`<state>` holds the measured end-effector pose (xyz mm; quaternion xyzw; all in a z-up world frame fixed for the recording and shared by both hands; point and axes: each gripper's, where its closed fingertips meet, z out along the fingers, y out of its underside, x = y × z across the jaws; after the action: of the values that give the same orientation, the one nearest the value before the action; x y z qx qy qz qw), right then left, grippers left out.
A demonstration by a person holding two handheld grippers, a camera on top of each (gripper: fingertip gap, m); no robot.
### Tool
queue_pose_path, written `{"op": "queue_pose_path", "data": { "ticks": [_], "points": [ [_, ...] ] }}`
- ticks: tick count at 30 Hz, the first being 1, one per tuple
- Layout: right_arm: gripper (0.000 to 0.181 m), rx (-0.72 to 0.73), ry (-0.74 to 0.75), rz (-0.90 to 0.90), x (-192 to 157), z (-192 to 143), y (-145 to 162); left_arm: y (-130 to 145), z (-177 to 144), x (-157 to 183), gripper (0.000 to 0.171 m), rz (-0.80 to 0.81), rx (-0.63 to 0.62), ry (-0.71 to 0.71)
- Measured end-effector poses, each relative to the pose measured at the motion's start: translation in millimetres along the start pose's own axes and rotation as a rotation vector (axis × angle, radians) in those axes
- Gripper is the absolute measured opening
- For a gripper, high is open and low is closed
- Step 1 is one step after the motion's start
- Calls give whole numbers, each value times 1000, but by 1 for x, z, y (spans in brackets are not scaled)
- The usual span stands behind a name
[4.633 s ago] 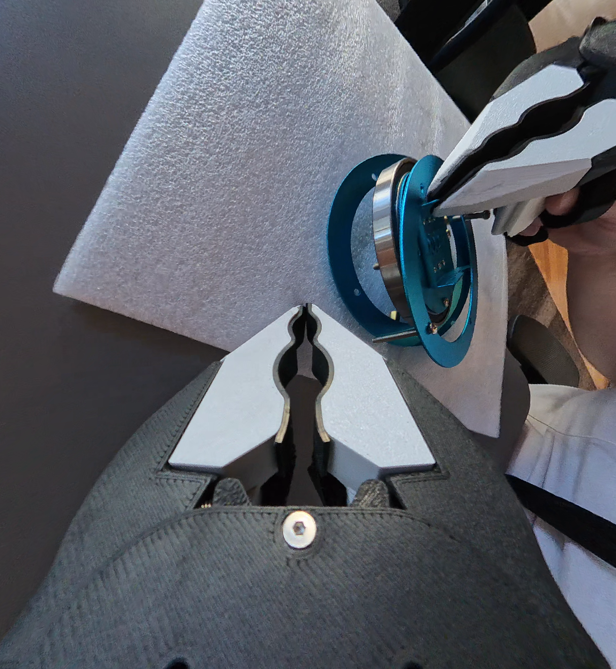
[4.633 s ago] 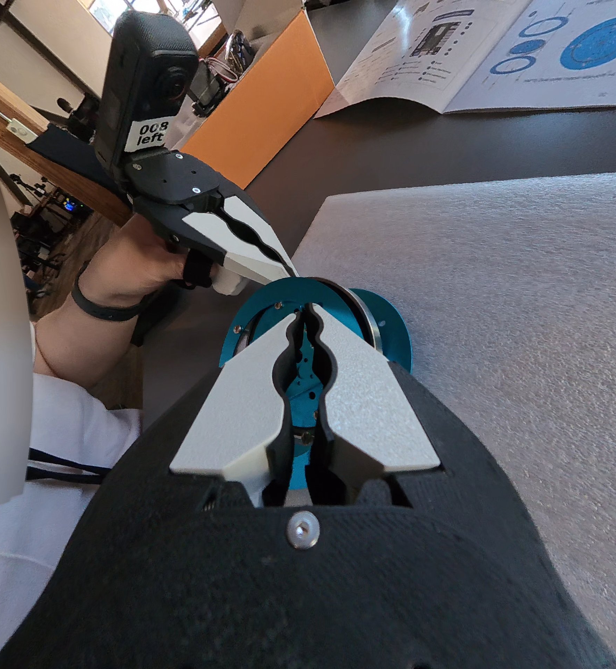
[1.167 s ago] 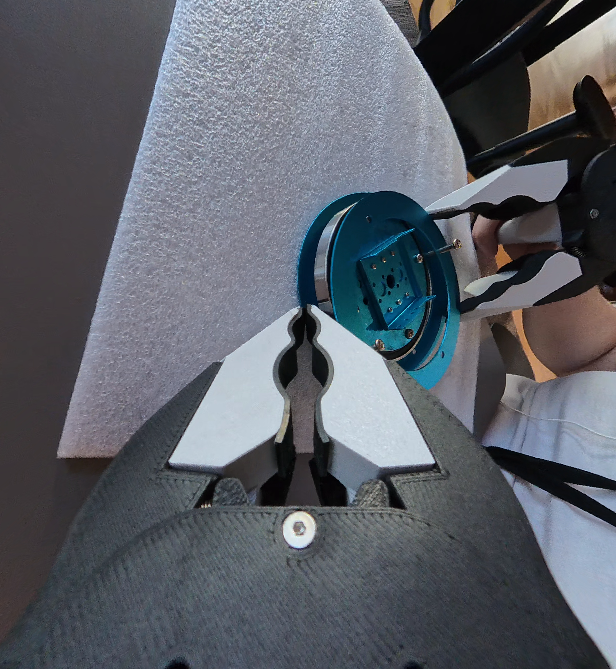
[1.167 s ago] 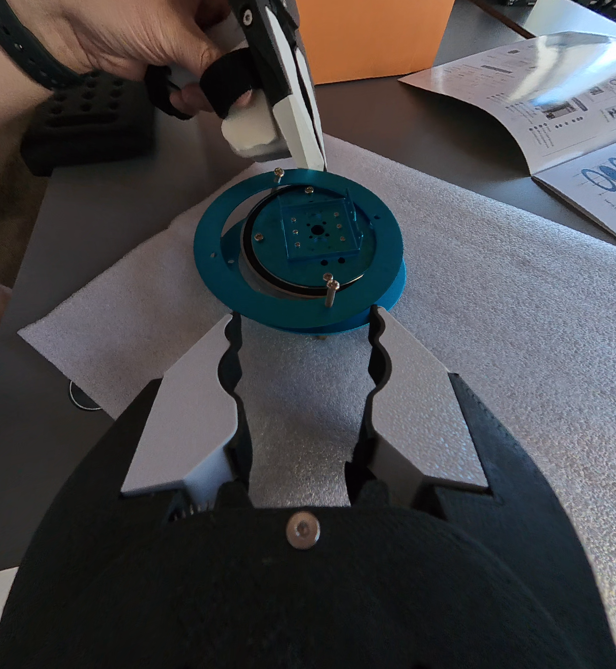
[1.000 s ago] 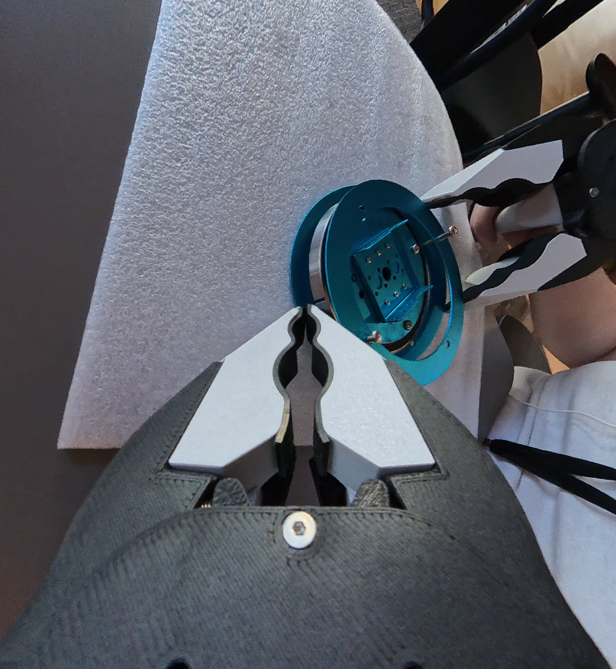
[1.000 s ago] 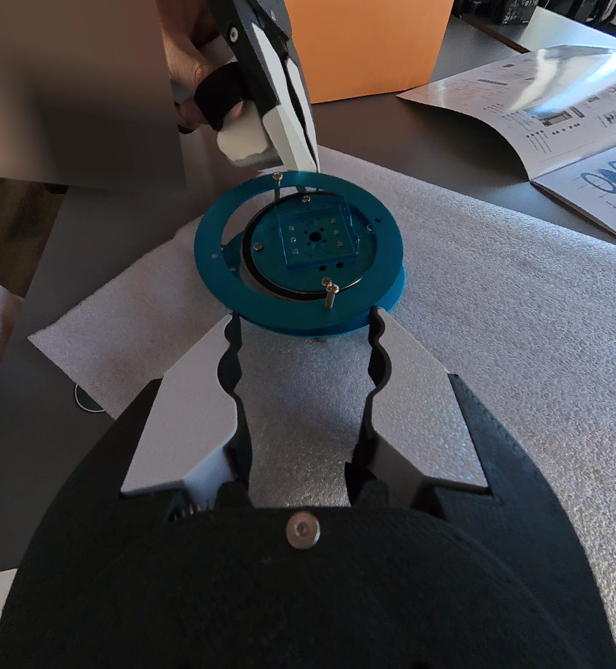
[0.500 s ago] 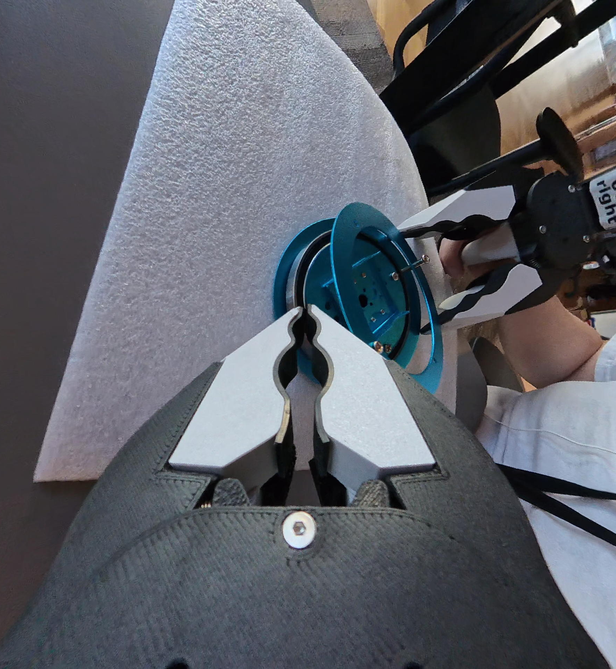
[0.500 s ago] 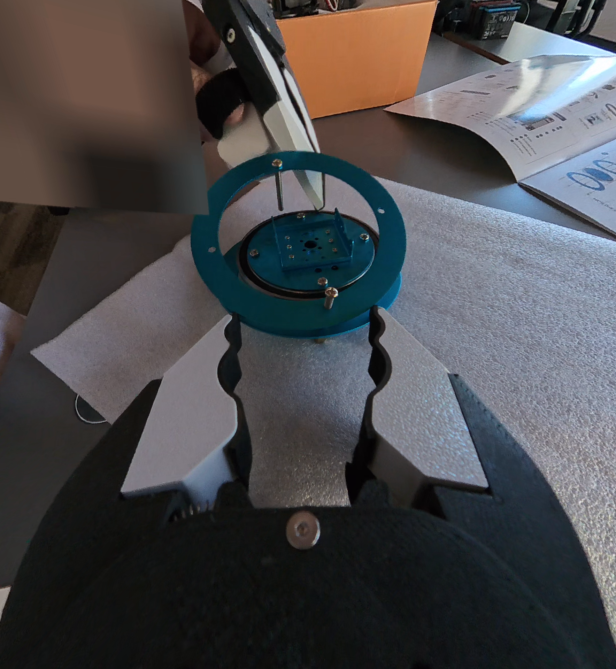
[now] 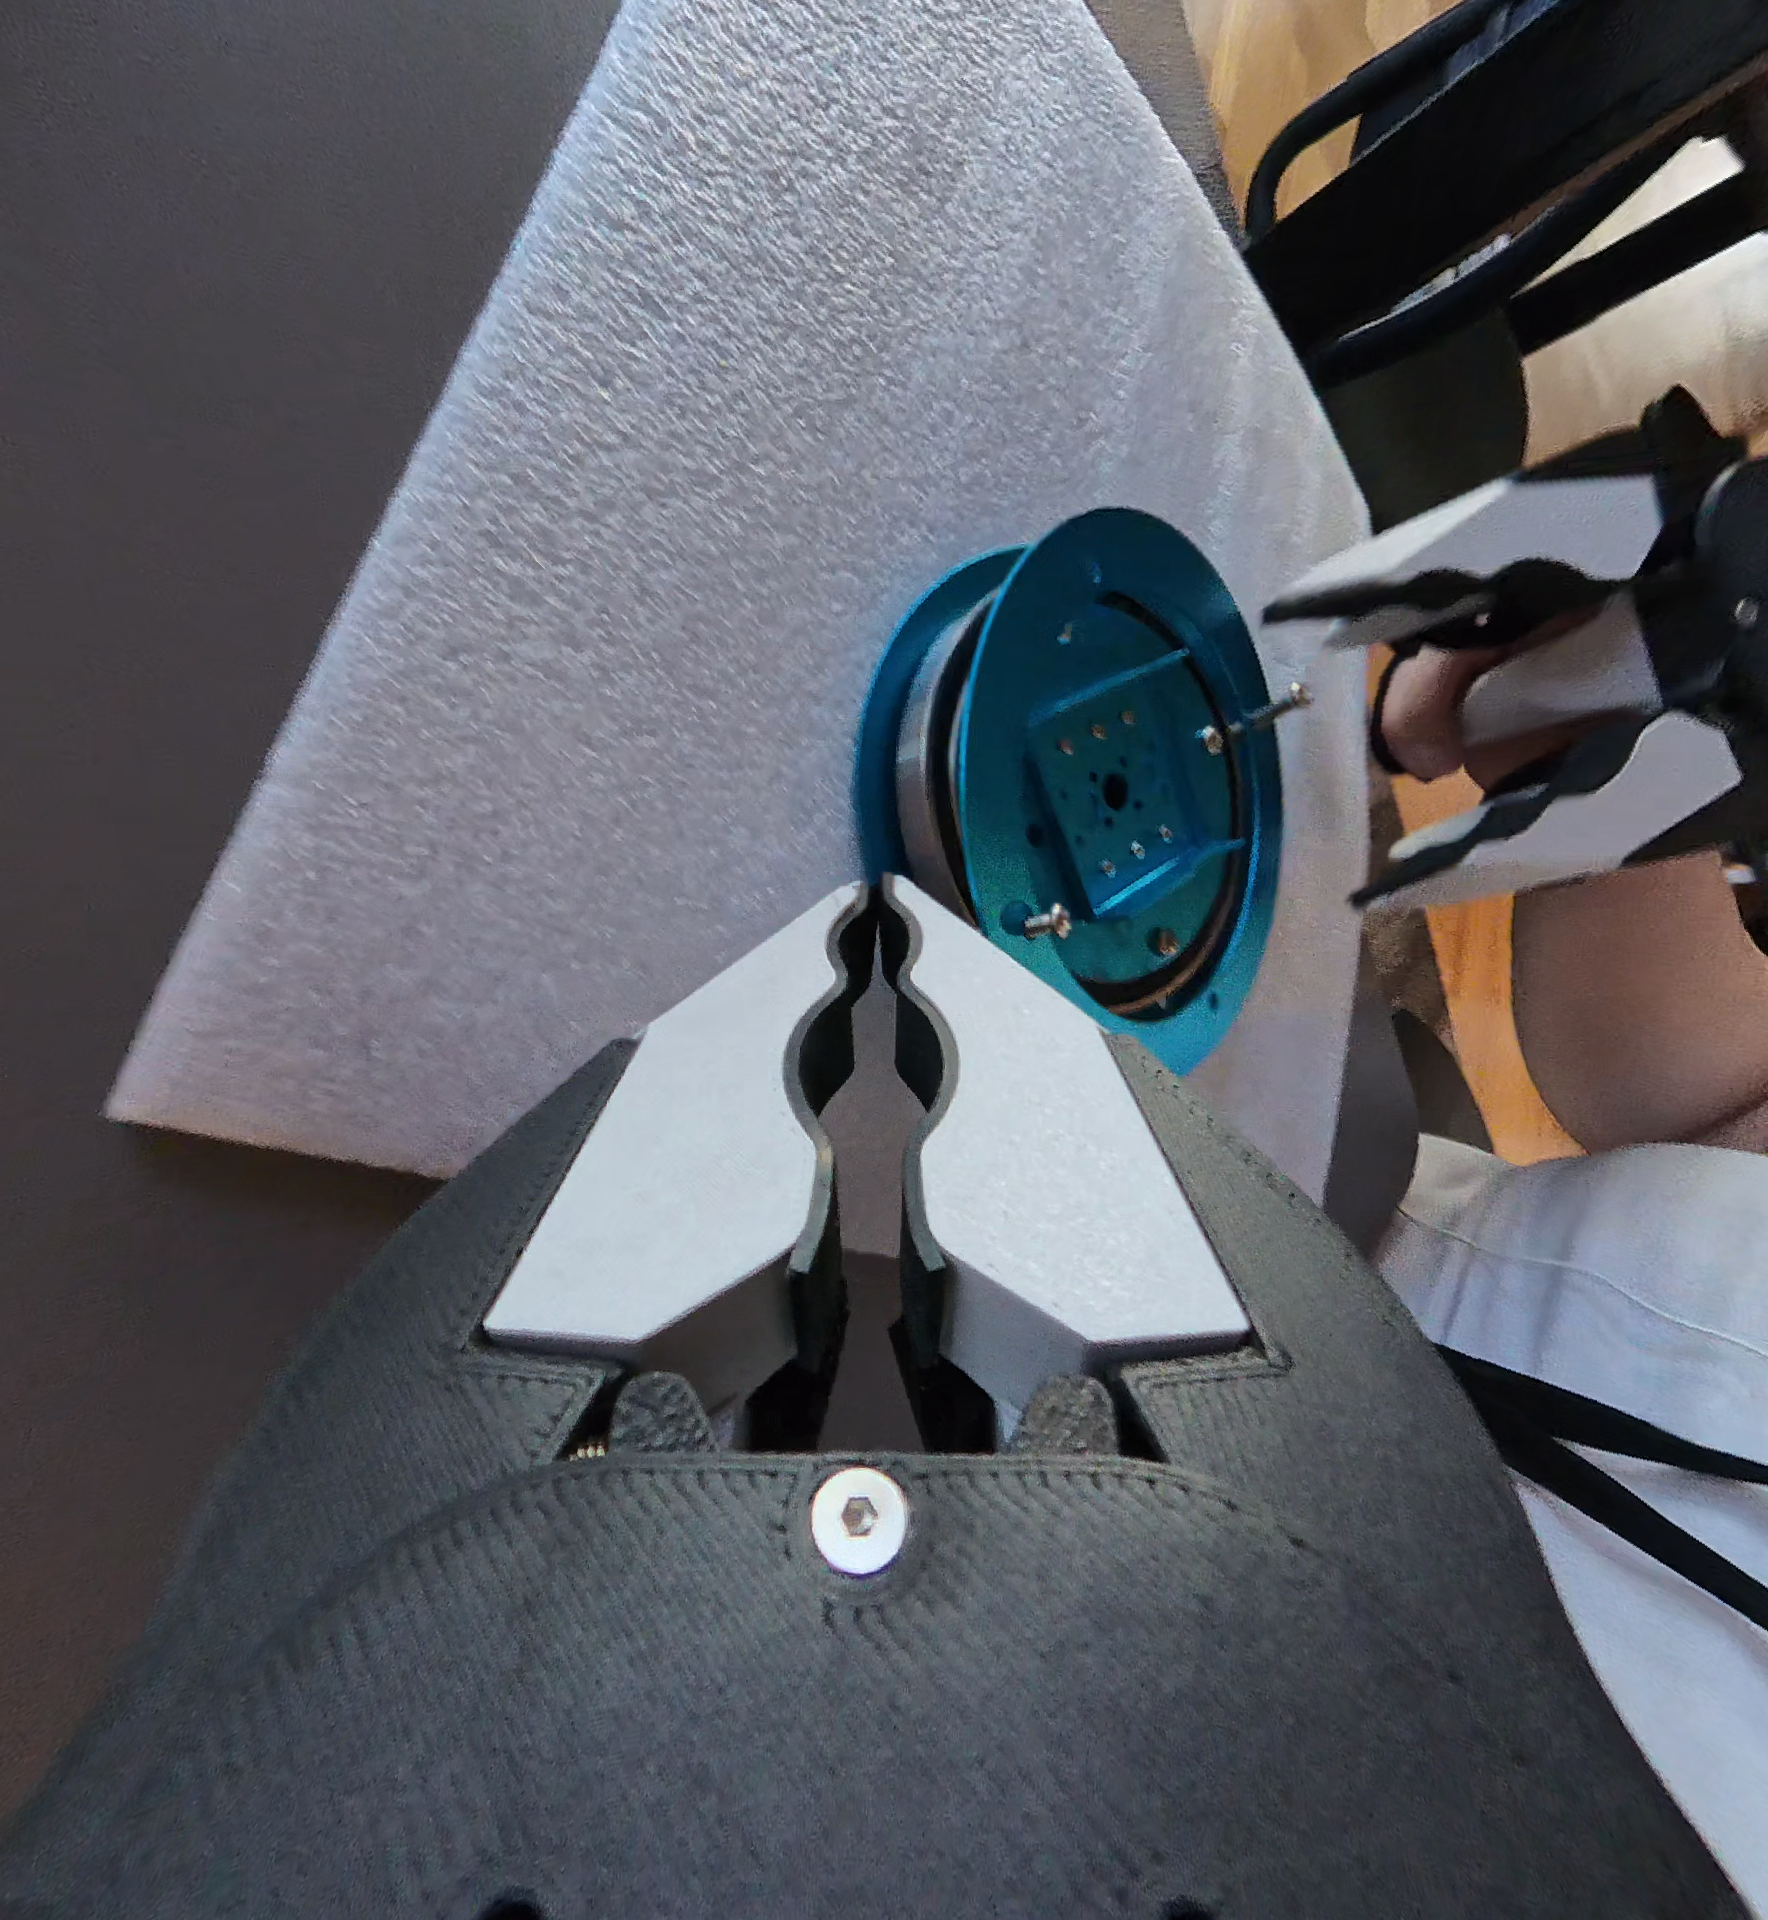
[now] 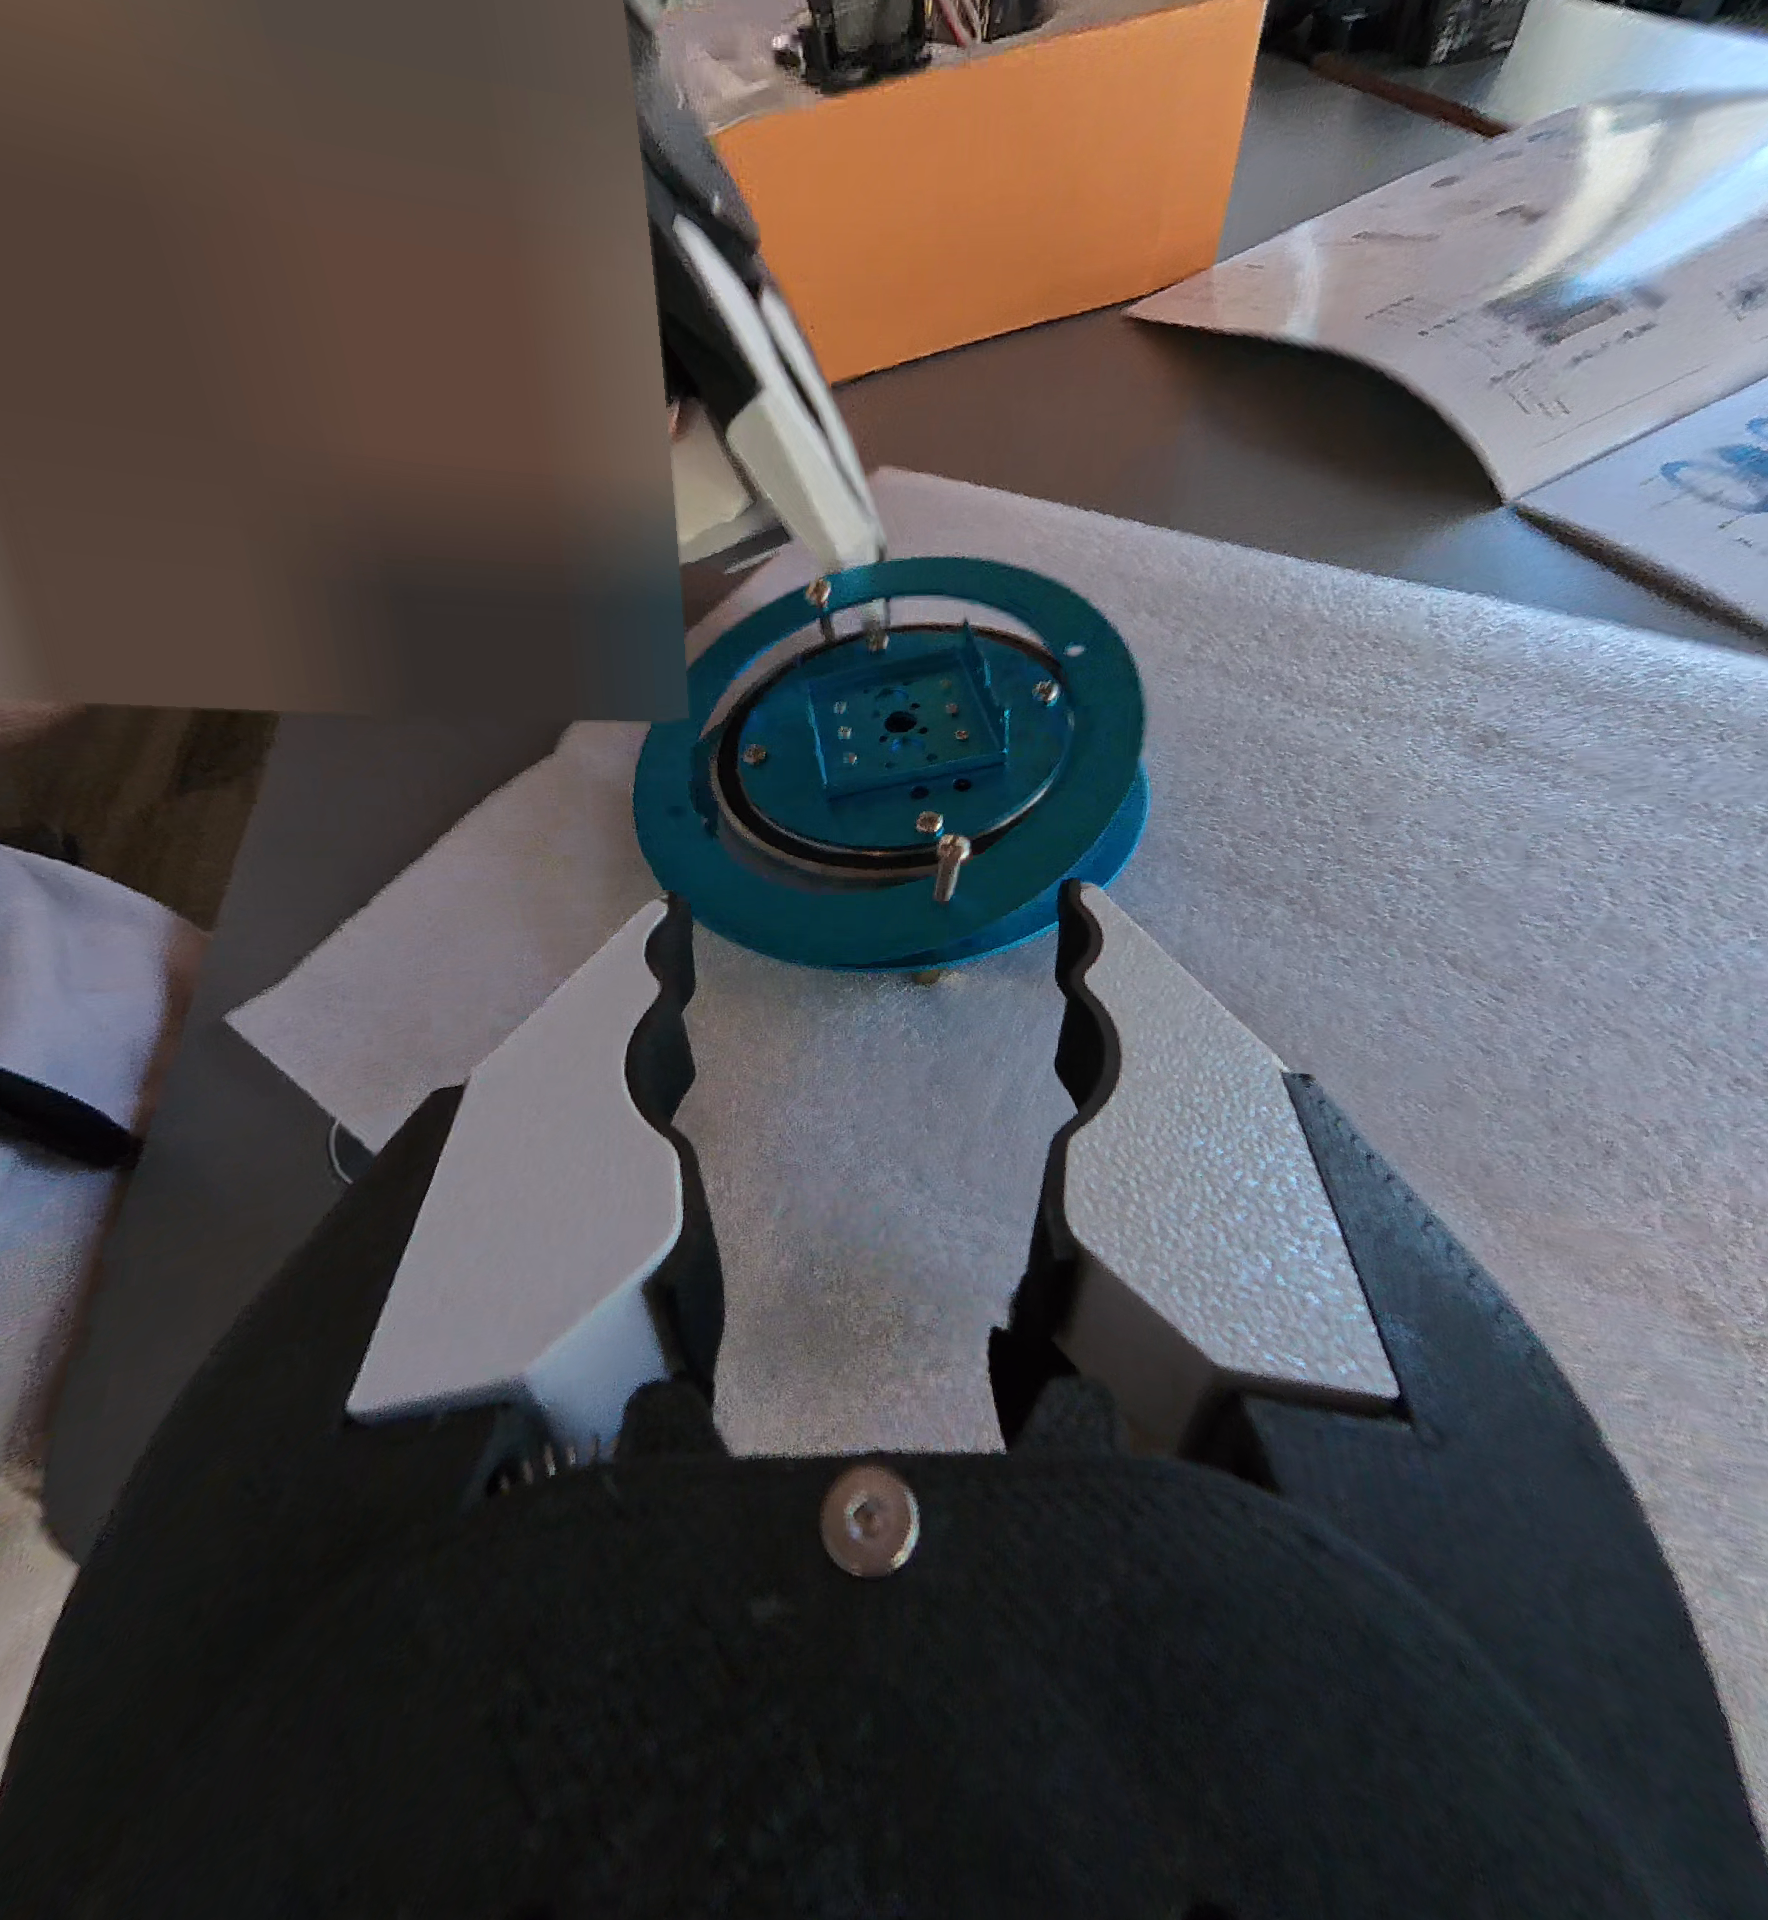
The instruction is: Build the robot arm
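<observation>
A blue round assembly (image 10: 890, 769) lies on a white foam sheet (image 10: 1431, 883): a base disc, a silver bearing (image 9: 921, 769), a square blue bracket (image 10: 901, 738) and a loose top ring (image 10: 1093, 769) that sits tilted. Screws (image 10: 947, 862) stick up through the ring. My left gripper (image 9: 877, 896) is shut with nothing visible between its fingers. In the right wrist view its tip (image 10: 864, 582) touches the ring's far edge beside a screw. My right gripper (image 10: 869, 904) is open and empty, just short of the ring's near edge. It also shows in the left wrist view (image 9: 1321, 753).
An orange cardboard box (image 10: 963, 208) stands behind the foam on the dark table (image 9: 132, 520). An open booklet (image 10: 1586, 312) lies at the back right. A person's white sleeve (image 9: 1638, 1299) and a black chair frame (image 9: 1482, 208) are beyond the table edge. The grippers' ends are close to 12 centimeters from one another. The square blue bracket (image 10: 901, 738) is about equally far from each gripper, around 6 centimeters. The left camera catches it too, in the left wrist view (image 9: 1130, 784).
The right gripper, earlier shut at the assembly, has opened and backed off. The top ring's far side, lifted high half a second ago, has come down and now sits only slightly tilted.
</observation>
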<state>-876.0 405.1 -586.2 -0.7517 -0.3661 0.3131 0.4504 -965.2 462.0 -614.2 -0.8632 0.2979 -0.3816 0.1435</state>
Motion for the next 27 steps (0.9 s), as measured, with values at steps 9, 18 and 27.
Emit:
{"op": "queue_pose_path", "data": {
  "ticks": [9,18,27],
  "points": [
    [24,-221,-75,-341,-19,36,-61,21,-8,4,0,30,22,17],
    [12,-490,-260,-535,-20,90,-32,22,-7,6,0,21,30,86],
    [4,-470,-303,-393,-23,93,-34,23,-6,9,0,-2,21,149]
  ]
}}
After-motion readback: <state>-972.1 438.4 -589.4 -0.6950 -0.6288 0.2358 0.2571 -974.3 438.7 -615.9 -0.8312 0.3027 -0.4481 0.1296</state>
